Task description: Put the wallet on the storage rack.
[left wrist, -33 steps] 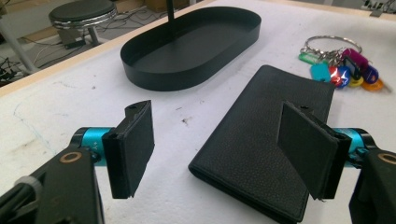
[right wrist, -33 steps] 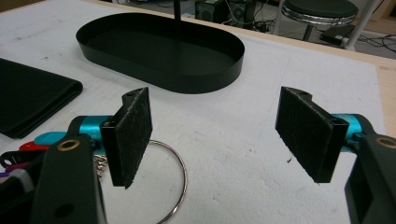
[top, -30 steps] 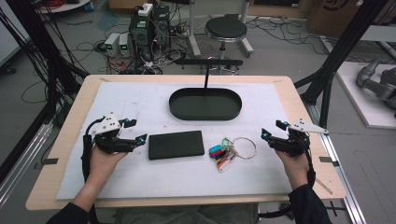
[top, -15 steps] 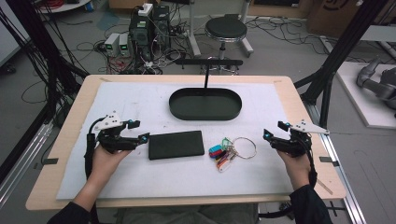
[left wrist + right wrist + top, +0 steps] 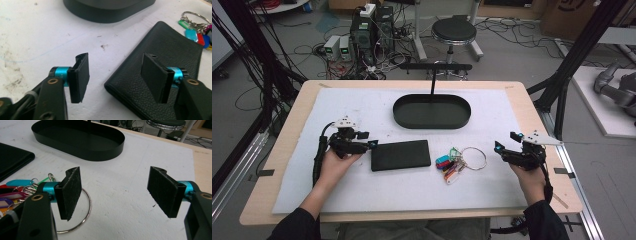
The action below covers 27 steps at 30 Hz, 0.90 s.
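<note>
A black leather wallet (image 5: 400, 154) lies flat on the white mat, and its near corner (image 5: 130, 85) sits just under my left gripper (image 5: 115, 75). That gripper (image 5: 368, 140) is open, jaws wide apart, one over the mat and one over the wallet's edge. A bunch of keys with coloured tags on a metal ring (image 5: 458, 161) lies right of the wallet. My right gripper (image 5: 507, 142) stands open to the right of the keys; in the right gripper view the key ring (image 5: 86, 205) passes behind its left jaw. A black oval tray (image 5: 432, 111) sits farther back.
A thin black post (image 5: 432, 80) rises at the tray's far side. The white mat (image 5: 362, 107) covers most of the wooden table (image 5: 532, 107). A stool (image 5: 454, 31), cables and electronics boxes stand on the floor beyond.
My left gripper has slid right to the wallet's left end. The right gripper has barely moved.
</note>
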Tool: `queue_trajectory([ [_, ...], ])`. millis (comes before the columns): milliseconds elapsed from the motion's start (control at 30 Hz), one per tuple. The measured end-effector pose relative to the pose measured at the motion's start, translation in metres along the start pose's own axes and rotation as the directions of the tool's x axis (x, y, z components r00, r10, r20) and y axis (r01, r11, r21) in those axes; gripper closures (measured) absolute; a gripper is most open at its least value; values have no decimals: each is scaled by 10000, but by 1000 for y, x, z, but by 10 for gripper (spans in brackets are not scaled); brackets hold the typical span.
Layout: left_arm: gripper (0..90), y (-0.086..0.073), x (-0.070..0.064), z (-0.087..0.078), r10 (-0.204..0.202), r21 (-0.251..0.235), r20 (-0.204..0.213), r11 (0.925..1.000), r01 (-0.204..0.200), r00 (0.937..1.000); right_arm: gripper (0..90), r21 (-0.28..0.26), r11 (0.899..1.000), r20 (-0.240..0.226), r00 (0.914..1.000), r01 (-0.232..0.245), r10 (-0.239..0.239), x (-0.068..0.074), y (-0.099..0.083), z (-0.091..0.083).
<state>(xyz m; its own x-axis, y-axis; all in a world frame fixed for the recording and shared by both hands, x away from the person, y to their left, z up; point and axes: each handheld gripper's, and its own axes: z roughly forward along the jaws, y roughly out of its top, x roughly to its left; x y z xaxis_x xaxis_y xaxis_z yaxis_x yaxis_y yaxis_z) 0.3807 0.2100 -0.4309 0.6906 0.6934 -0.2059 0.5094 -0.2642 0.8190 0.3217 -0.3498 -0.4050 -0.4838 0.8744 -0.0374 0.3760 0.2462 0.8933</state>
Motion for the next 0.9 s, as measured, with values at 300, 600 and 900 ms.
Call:
queue_trajectory([
  [300, 443, -3, 6, 4, -468, 503, -109, 9976, 473, 9988, 279, 1, 10000, 92, 10000, 27, -27, -1, -1, -3],
  [600, 519, -7, 8, 11, -1114, 1079, 207, 9882, 1086, 9936, 279, 38, 9998, 38, 9998, 192, -192, 3, 1, 2],
  [900, 614, -12, 9, 15, -1970, 1330, 1216, 9745, 1807, 9728, 279, 58, 9996, -105, 9996, 279, -278, 6, 4, 9],
])
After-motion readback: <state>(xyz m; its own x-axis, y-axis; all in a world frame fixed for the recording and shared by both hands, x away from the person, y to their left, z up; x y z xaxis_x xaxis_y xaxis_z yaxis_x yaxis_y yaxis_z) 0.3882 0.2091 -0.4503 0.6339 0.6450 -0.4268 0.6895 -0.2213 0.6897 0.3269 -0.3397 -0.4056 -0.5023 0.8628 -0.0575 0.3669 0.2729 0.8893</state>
